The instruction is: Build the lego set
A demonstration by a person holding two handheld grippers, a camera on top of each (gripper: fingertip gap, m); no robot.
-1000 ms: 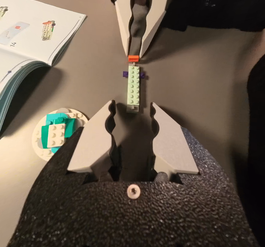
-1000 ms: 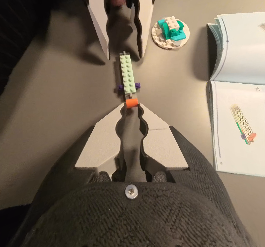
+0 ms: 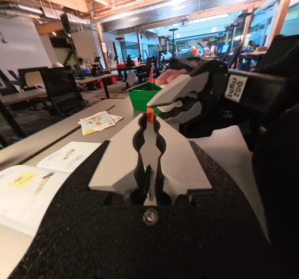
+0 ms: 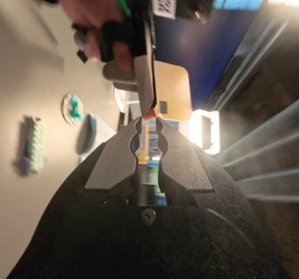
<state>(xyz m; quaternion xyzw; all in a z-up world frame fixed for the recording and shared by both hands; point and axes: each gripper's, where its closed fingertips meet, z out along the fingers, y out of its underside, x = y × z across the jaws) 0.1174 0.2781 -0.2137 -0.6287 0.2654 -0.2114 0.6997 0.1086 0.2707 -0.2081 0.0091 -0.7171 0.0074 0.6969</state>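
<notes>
Because the orange piece (image 3: pixel 150 117) is too small to seat one-handed, you have it raised clear of the worktop (image 3: pixel 113 107) and caught where both tools meet. Your left gripper (image 3: pixel 149 119) has its fingers clenched on the piece's two sides, right at their tips. Your right gripper (image 4: pixel 149 121) meets the piece nose to nose, its tips touching the top. A slit of background shows between those fingers, and I cannot tell whether they grip the piece or only touch it (the right wrist view is badly smeared). I judge this a handover or a re-grip, so that the piece comes out turned the right way for pressing on.

Well below and to the left of the orange piece in the right wrist view, the pale green assembly (image 4: pixel 34 143) lies flat on the worktop with its purple part (image 4: pixel 25 161) at the near end. It is free of both tools, presumably waiting to receive the piece. Between it and the orange piece sits the round white plate (image 4: pixel 72 109) with its teal build. In the left wrist view the open instruction booklet (image 3: pixel 48 165) lies below and left of the orange piece, kept where you can read it. The loose leaflets (image 3: pixel 98 122) are left of it, and the green bin (image 3: pixel 142 96) stands just behind.
</notes>
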